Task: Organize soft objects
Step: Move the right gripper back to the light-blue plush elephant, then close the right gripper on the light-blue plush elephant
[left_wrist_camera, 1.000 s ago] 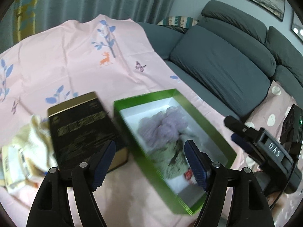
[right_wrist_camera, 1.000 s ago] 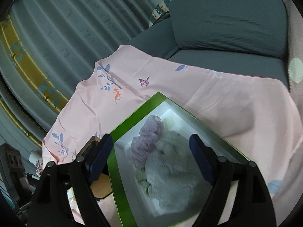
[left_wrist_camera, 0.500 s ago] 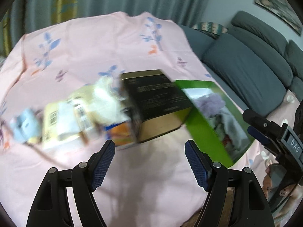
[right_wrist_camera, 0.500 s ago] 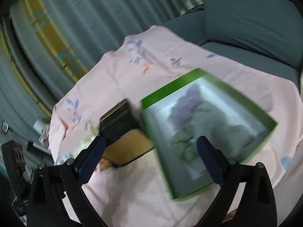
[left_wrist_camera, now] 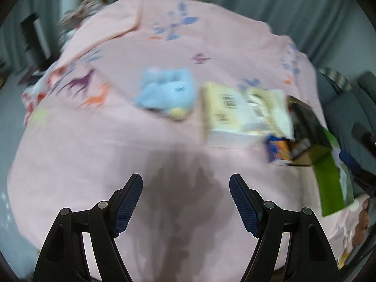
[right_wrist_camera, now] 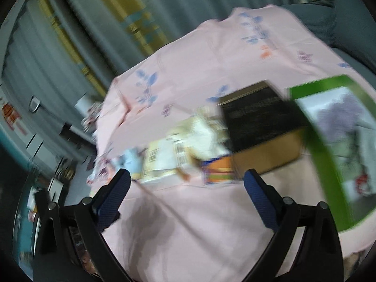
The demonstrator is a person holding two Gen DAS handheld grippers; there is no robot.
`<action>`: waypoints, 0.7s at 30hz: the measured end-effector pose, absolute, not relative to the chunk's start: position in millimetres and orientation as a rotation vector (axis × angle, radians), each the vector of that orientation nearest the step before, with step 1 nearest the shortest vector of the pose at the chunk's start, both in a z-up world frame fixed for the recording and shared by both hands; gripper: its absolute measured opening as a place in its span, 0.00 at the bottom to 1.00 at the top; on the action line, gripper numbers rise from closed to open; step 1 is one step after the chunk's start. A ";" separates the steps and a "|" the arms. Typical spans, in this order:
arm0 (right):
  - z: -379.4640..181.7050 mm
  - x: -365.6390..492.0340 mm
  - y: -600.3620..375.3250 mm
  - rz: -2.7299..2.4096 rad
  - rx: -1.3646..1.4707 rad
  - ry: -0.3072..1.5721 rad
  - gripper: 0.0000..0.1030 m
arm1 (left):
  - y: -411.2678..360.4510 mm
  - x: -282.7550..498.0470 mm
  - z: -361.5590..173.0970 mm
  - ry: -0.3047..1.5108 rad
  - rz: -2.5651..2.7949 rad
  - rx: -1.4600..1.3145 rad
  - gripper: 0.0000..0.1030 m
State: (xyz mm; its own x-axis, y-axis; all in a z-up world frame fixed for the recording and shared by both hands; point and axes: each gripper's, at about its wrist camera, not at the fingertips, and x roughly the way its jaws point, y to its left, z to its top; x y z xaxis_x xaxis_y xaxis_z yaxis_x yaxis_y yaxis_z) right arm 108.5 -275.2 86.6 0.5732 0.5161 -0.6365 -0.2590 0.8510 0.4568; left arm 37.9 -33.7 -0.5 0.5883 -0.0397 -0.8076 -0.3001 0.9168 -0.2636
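A light blue soft toy [left_wrist_camera: 165,94] lies on the pink cloth, ahead of my left gripper [left_wrist_camera: 185,202], which is open and empty above the cloth. It also shows small in the right wrist view [right_wrist_camera: 128,159]. The green box [right_wrist_camera: 329,164] at the right holds a purple soft thing [right_wrist_camera: 340,119] and other soft items. A cream soft cloth [right_wrist_camera: 206,138] lies on the flat packets. My right gripper [right_wrist_camera: 186,196] is open and empty, short of the packets. Both views are blurred.
A cream packet [left_wrist_camera: 237,117], an orange-blue small box [right_wrist_camera: 218,171] and a black and gold box [right_wrist_camera: 260,122] lie between the toy and the green box. The pink cloth [left_wrist_camera: 94,155] covers the table. Curtains hang behind; a grey sofa is at the right.
Both grippers swung left, away from the green box. The left view now faces the blue toy and the packets; the box sits at the right edge of both views.
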 end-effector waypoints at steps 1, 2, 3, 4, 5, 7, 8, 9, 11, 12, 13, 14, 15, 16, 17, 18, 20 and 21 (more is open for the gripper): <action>85.2 115.0 -258.4 0.496 0.319 0.865 0.94 | -26.2 35.0 -4.2 0.941 0.171 -0.411 0.75; 83.3 120.8 -241.8 0.525 0.303 0.886 0.94 | -20.4 32.6 -6.9 0.942 0.180 -0.425 0.75; 81.4 126.9 -224.7 0.550 0.284 0.908 0.93 | -13.3 29.0 -9.7 0.942 0.186 -0.444 0.75; 79.6 132.7 -205.0 0.579 0.255 0.927 0.92 | -6.4 25.8 -11.2 0.942 0.192 -0.457 0.75; 78.3 138.3 -187.6 0.604 0.228 0.938 0.91 | -2.0 24.0 -13.0 0.943 0.197 -0.467 0.75; 74.5 153.3 -153.0 0.640 0.180 0.961 0.87 | 7.1 19.4 -16.1 0.941 0.210 -0.489 0.75; 71.1 161.6 -137.2 0.645 0.159 0.978 0.86 | 13.6 16.9 -18.2 0.942 0.220 -0.505 0.75; 66.9 167.9 -121.2 0.641 0.132 0.994 0.78 | 17.1 15.7 -19.6 0.943 0.222 -0.514 0.75; 57.1 185.3 -91.0 0.636 0.081 1.023 0.66 | 23.0 14.2 -22.6 0.947 0.227 -0.529 0.75; 51.8 193.2 -80.0 0.631 0.065 1.037 0.62 | 26.2 13.7 -24.2 0.949 0.233 -0.533 0.75; 45.0 201.8 -69.7 0.615 0.053 1.055 0.58 | 28.8 13.0 -25.2 0.949 0.239 -0.537 0.75; 39.8 209.3 -63.1 0.599 0.043 1.067 0.57 | 31.5 12.4 -26.2 0.949 0.243 -0.542 0.75; 33.7 216.2 -56.8 0.583 0.034 1.077 0.56 | 34.5 12.0 -27.0 0.948 0.243 -0.548 0.75; 24.3 223.6 -48.5 0.560 0.012 1.094 0.56 | 37.2 12.2 -27.9 0.948 0.241 -0.553 0.75; 19.2 226.9 -44.1 0.548 0.000 1.104 0.55 | 39.5 12.0 -28.4 0.947 0.239 -0.559 0.75; 13.5 231.2 -40.8 0.539 -0.013 1.117 0.53 | 40.6 11.9 -28.6 0.946 0.239 -0.560 0.75; 2.7 238.5 -34.6 0.535 -0.019 1.141 0.46 | 43.2 12.0 -29.0 0.947 0.244 -0.561 0.75; -2.1 240.1 -31.6 0.536 -0.020 1.150 0.42 | 44.1 12.1 -29.4 0.948 0.244 -0.562 0.75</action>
State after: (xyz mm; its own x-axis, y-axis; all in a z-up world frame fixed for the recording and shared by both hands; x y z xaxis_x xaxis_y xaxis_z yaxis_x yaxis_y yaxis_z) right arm 240.1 -31.6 -2.1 0.2973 0.3932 -0.8700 -0.4134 0.8744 0.2539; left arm 12.1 44.1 -29.4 0.5698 -0.0444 -0.8206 -0.4345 0.8313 -0.3466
